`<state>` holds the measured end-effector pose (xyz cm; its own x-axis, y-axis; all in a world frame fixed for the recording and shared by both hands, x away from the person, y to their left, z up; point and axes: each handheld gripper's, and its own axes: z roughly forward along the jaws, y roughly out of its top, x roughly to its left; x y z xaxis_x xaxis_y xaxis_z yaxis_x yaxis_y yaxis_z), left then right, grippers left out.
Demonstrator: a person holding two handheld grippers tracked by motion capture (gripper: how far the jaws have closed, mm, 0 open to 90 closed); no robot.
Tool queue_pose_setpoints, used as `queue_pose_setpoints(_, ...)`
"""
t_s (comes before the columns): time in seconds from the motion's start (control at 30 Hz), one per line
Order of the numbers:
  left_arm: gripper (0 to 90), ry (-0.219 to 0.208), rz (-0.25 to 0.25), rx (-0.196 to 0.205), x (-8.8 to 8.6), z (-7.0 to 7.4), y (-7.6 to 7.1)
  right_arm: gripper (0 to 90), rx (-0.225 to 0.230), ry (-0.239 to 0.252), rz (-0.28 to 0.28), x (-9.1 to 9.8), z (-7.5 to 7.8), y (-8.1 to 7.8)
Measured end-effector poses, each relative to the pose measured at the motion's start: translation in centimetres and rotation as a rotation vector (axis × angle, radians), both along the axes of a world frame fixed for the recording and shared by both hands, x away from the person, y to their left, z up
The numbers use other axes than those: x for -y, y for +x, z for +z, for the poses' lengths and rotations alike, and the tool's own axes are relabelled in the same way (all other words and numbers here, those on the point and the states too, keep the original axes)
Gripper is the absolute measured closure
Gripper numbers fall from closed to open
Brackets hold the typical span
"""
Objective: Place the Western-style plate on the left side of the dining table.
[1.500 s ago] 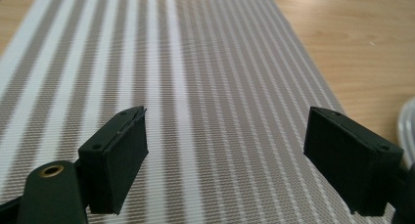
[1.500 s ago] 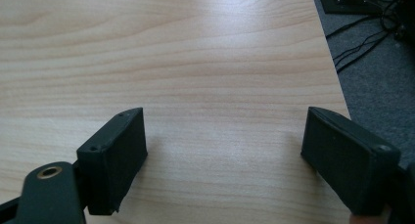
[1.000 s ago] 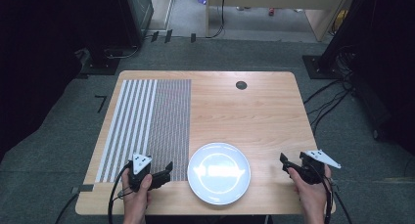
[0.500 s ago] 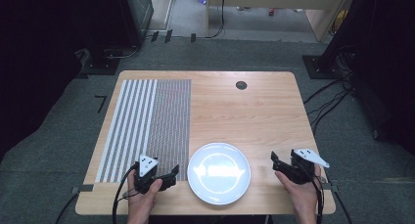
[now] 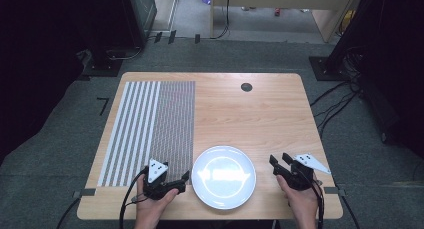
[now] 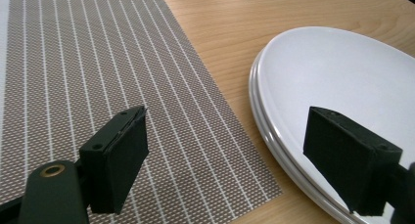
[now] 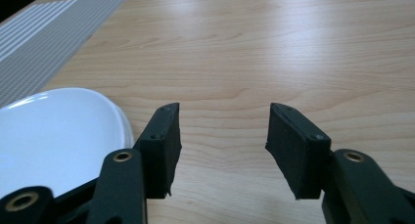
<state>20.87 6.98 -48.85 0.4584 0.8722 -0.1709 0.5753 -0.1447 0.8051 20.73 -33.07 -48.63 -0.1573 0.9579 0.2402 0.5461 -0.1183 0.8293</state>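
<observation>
Wooden table (image 5: 260, 114) carries, at your left, a striped woven placemat (image 5: 150, 129); a white plate (image 5: 223, 177) rests on bare wood at the near edge, just beside the mat's corner. Your left gripper (image 5: 181, 179), jaws spread wide, straddles mat edge and plate rim. Your right gripper (image 5: 280, 160), jaws parted and empty, sits over bare wood right of the plate.

No readable text, label, brand, number or sign appeared anywhere. The white plate (image 5: 223, 177) was blank, the striped mat (image 5: 150, 129) carried only its woven line pattern, and the wooden table (image 5: 250, 114) bore bare grain. The grey plates atop both grippers likewise showed no lettering that could be made out.
</observation>
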Motion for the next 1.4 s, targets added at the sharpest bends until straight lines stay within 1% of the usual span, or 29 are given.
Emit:
queue_pose_setpoints(0.07, 17.2, 0.005, -0.003, 0.0, 0.2, 0.0, -0.1, 51.3, -0.013, 0.018, 0.029, -0.6, 0.1, 0.0)
queue_pose_setpoints(0.13, 17.4, -0.005, -0.001, -0.003, 0.3, -0.1, -0.1, 53.2, -0.023, 0.024, 0.046, -1.0, 0.1, -0.1)
queue_pose_setpoints(0.27, 17.9, -0.004, -0.011, -0.01, 0.6, -0.2, -0.2, 56.5, -0.034, 0.034, 0.044, -1.6, -0.2, -0.1)
queue_pose_setpoints(0.33, 22.2, -0.002, -0.014, -0.014, 0.7, -0.2, -0.2, 58.2, -0.034, 0.042, 0.044, -1.7, -0.2, -0.2)
queue_pose_setpoints(0.37, 23.1, -0.002, -0.014, -0.014, 0.7, -0.2, -0.2, 60.8, -0.037, 0.048, 0.047, -1.8, -0.1, -0.2)
queue_pose_setpoints(0.4, 25.2, -0.013, -0.009, -0.017, 0.8, -0.2, -0.3, 64.1, -0.047, 0.066, 0.056, -1.9, 0.0, -0.3)
queue_pose_setpoints(0.43, 27.6, -0.013, -0.009, -0.017, 0.8, -0.2, -0.3, 64.1, -0.047, 0.066, 0.056, -1.9, 0.0, -0.3)
queue_pose_setpoints(0.47, 30.5, -0.025, -0.008, -0.019, 0.9, -0.2, -0.4, 69.4, -0.049, 0.091, 0.081, -2.0, 0.1, -0.3)
queue_pose_setpoints(0.5, 31.5, -0.025, -0.008, -0.019, 0.9, -0.2, -0.4, 69.4, -0.049, 0.091, 0.081, -2.0, 0.1, -0.3)
queue_pose_setpoints(0.53, 33.0, -0.027, -0.013, -0.024, 1.1, -0.3, -0.4, 72.7, -0.064, 0.121, 0.107, -2.2, 0.1, -0.3)
queue_pose_setpoints(0.6, 35.9, -0.027, -0.019, -0.03, 1.2, -0.4, -0.5, 73.4, -0.067, 0.133, 0.126, -2.4, 0.0, -0.3)
queue_pose_setpoints(0.63, 38.1, -0.027, -0.019, -0.03, 1.2, -0.4, -0.5, 73.4, -0.067, 0.133, 0.126, -2.4, 0.0, -0.3)
queue_pose_setpoints(0.67, 41.3, -0.037, -0.026, -0.038, 1.3, -0.5, -0.5, 75.3, -0.07, 0.166, 0.145, -2.6, -0.2, -0.3)
queue_pose_setpoints(0.7, 43.5, -0.037, -0.026, -0.038, 1.3, -0.5, -0.5, 75.3, -0.07, 0.166, 0.145, -2.6, -0.2, -0.3)
queue_pose_setpoints(0.73, 46.8, -0.05, -0.043, -0.044, 1.3, -0.6, -0.5, 77.4, -0.089, 0.178, 0.16, -2.9, -0.4, -0.2)
queue_pose_setpoints(0.77, 48.9, -0.05, -0.043, -0.044, 1.3, -0.6, -0.5, 78.4, -0.101, 0.178, 0.161, -3.0, -0.5, -0.2)
queue_pose_setpoints(0.8, 50.5, -0.056, -0.06, -0.055, 1.5, -0.7, -0.6, 79.4, -0.116, 0.172, 0.165, -3.1, -0.6, -0.2)
queue_pose_setpoints(0.87, 52.8, -0.067, -0.077, -0.069, 1.6, -0.7, -0.6, 80.8, -0.137, 0.175, 0.161, -3.3, -0.8, -0.1)
queue_pose_setpoints(0.9, 54.1, -0.067, -0.077, -0.069, 1.6, -0.7, -0.6, 80.8, -0.137, 0.175, 0.161, -3.3, -0.8, -0.1)
queue_pose_setpoints(0.93, 55.5, -0.072, -0.086, -0.078, 1.7, -0.8, -0.6, 82.0, -0.152, 0.188, 0.161, -3.3, -1.0, -0.1)
queue_pose_setpoints(1.0, 56.6, -0.069, -0.086, -0.087, 1.7, -0.9, -0.5, 82.2, -0.155, 0.193, 0.162, -3.3, -1.1, 0.0)
queue_pose_setpoints(1.03, 57.2, -0.068, -0.079, -0.098, 1.7, -1.0, -0.5, 82.8, -0.168, 0.212, 0.171, -3.3, -1.2, 0.0)
queue_pose_setpoints(1.07, 57.5, -0.068, -0.079, -0.098, 1.7, -1.0, -0.5, 82.8, -0.168, 0.212, 0.171, -3.3, -1.2, 0.0)
queue_pose_setpoints(1.13, 57.7, -0.068, -0.075, -0.114, 1.5, -1.2, -0.3, 84.2, -0.187, 0.223, 0.178, -3.3, -1.4, 0.1)
queue_pose_setpoints(1.17, 57.7, -0.068, -0.075, -0.114, 1.5, -1.2, -0.3, 84.4, -0.191, 0.226, 0.177, -3.3, -1.4, 0.1)
queue_pose_setpoints(1.2, 57.7, -0.073, -0.082, -0.122, 1.5, -1.2, -0.2, 84.4, -0.191, 0.226, 0.177, -3.3, -1.4, 0.1)
queue_pose_setpoints(1.3, 59.4, -0.078, -0.094, -0.128, 1.5, -1.2, -0.2, 84.4, -0.192, 0.232, 0.165, -3.1, -1.5, 0.1)
queue_pose_setpoints(1.33, 59.6, -0.08, -0.099, -0.132, 1.5, -1.3, -0.2, 84.6, -0.203, 0.246, 0.165, -3.1, -1.5, 0.1)
queue_pose_setpoints(1.4, 60.4, -0.09, -0.111, -0.14, 1.6, -1.4, -0.1, 85.0, -0.211, 0.242, 0.165, -3.1, -1.6, 0.1)
